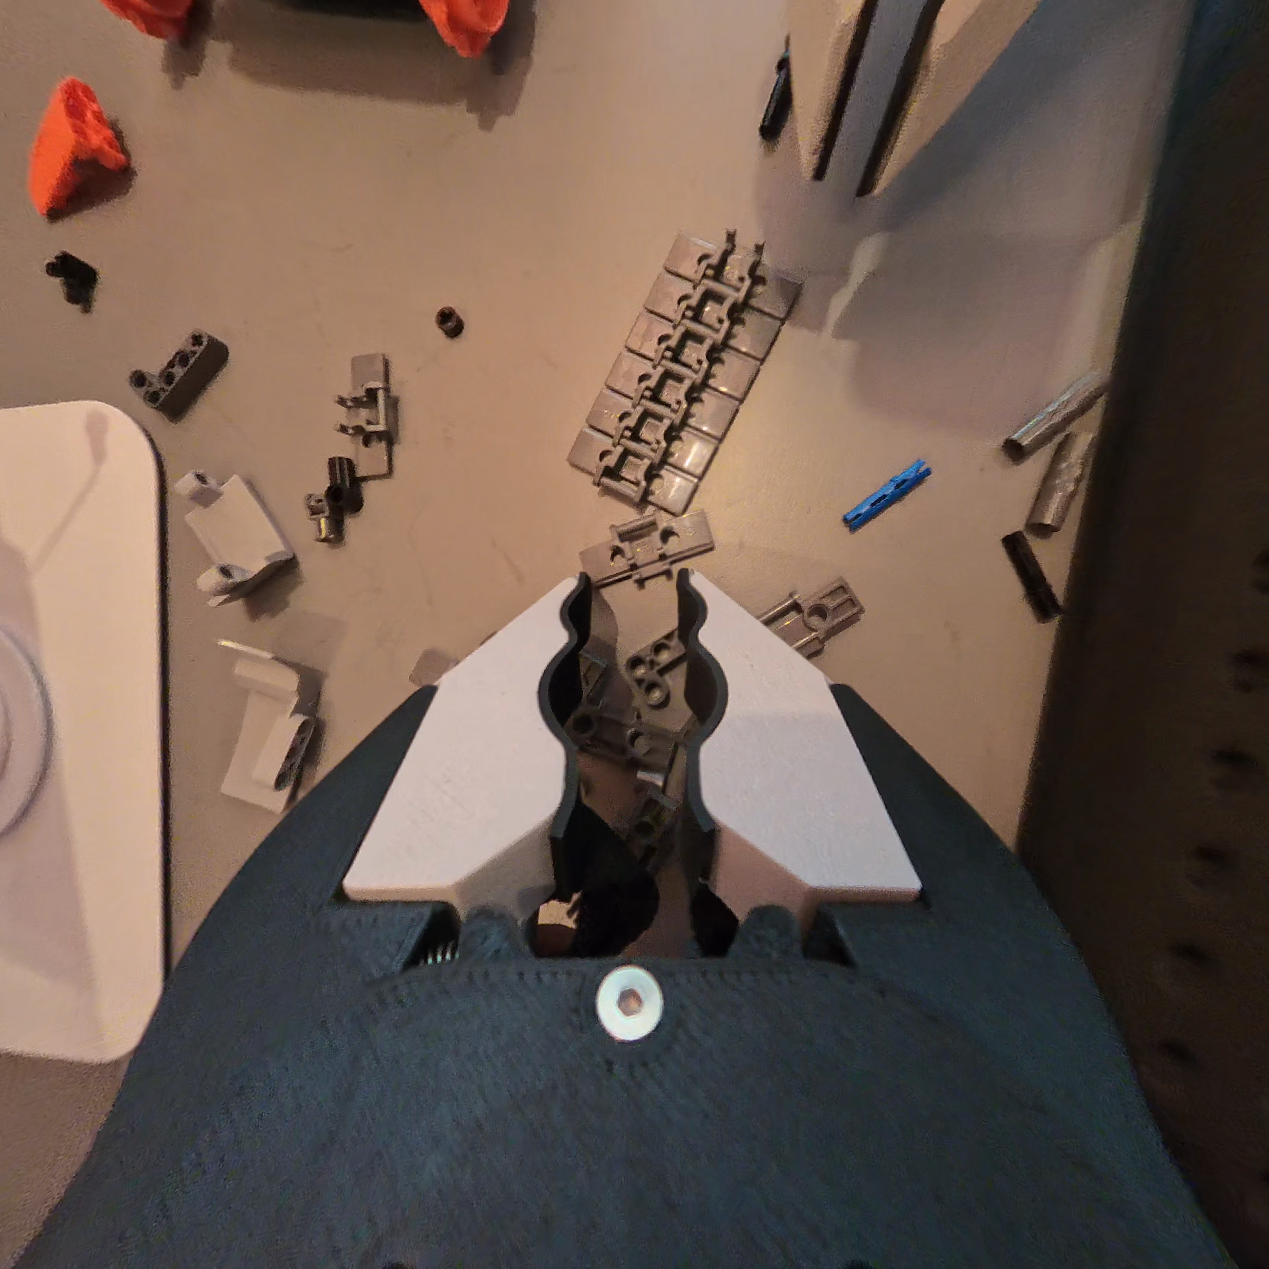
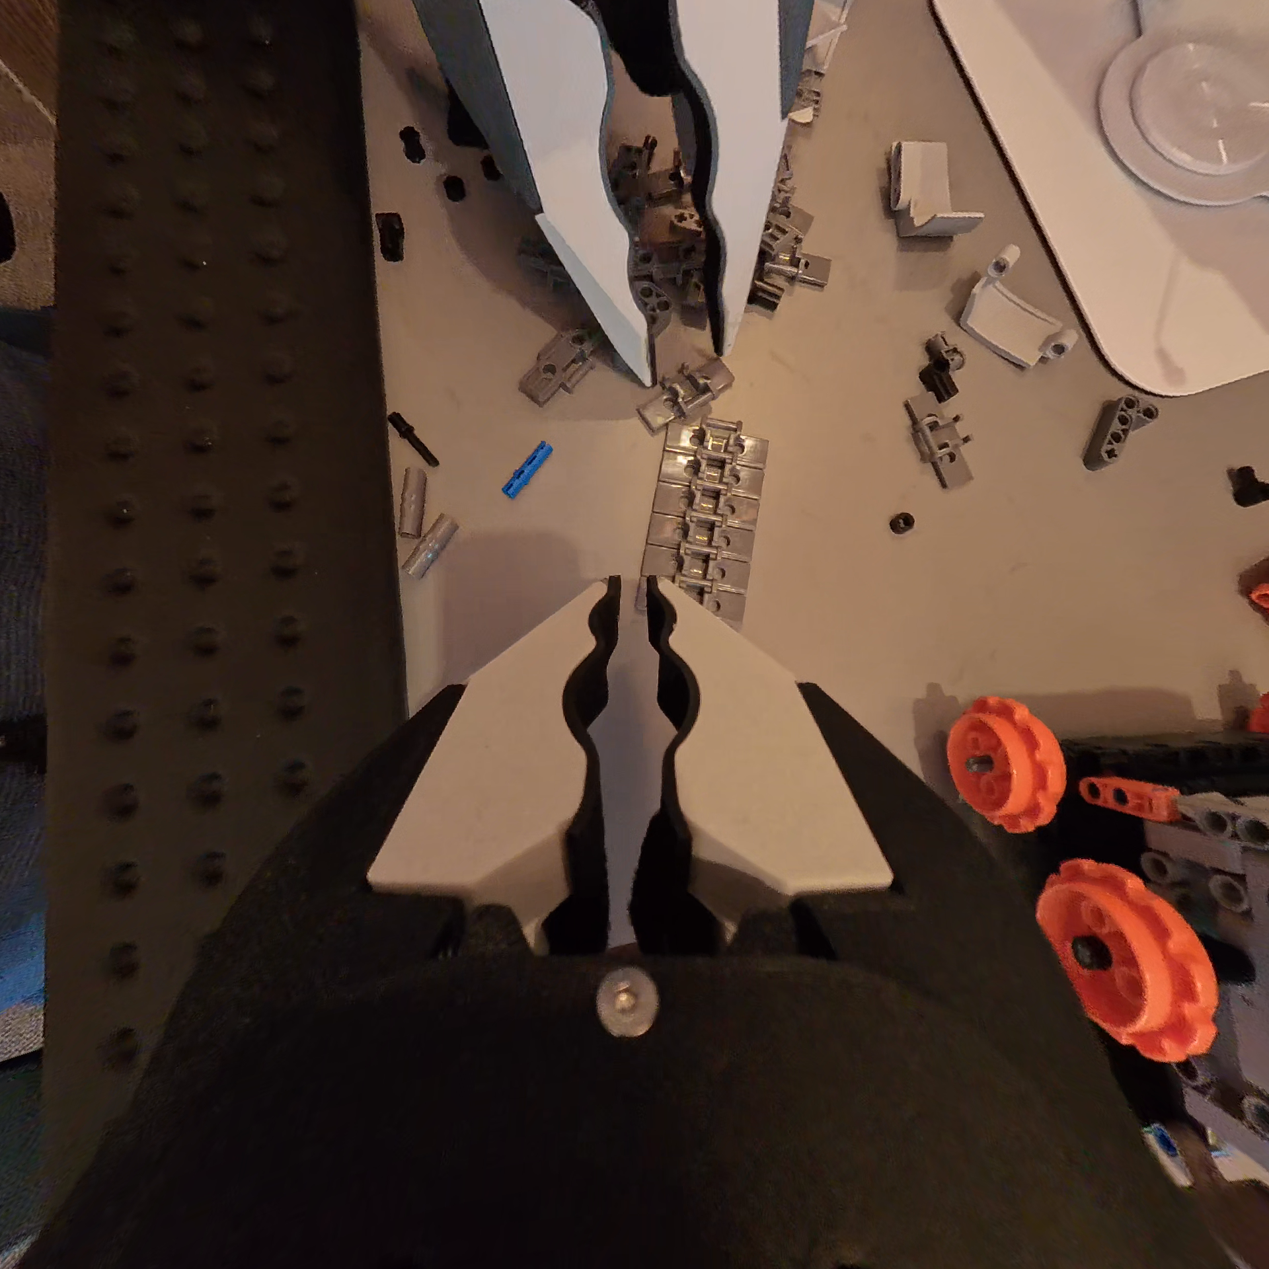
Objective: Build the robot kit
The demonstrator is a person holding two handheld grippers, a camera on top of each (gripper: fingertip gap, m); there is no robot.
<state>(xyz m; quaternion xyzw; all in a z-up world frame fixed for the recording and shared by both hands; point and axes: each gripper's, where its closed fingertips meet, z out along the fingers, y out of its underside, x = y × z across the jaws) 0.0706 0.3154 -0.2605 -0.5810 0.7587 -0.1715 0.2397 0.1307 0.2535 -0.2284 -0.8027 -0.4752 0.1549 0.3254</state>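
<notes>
A chain of several linked grey track links [image 1: 687, 371] lies on the beige table and also shows in the right wrist view [image 2: 707, 515]. A single loose grey track link [image 1: 645, 549] lies at its near end, also in the right wrist view [image 2: 687, 398]. My left gripper [image 1: 633, 577] is open and empty, its tips just short of the loose link, over a pile of small grey pieces [image 1: 645, 680]. My right gripper [image 2: 633, 584] holds nothing; its jaws stand a narrow gap apart at the chain's other end. Each gripper shows in the other's view [image 2: 683, 364] [image 1: 843, 184].
A white tray [image 1: 82, 755] [image 2: 1030, 240] lies on one side, a black studded baseplate [image 2: 206, 481] [image 1: 1167, 687] on the other. Orange wheels [image 2: 1006, 769] on a grey build, a blue pin [image 1: 886, 494], grey tubes [image 1: 1054, 419] and small grey and black parts are scattered about. About 10 cm separates my left fingertips from my right. My left tips are roughly 6 cm from the blue pin [image 1: 886, 494]. It is also in sight in the right wrist view [image 2: 528, 471].
</notes>
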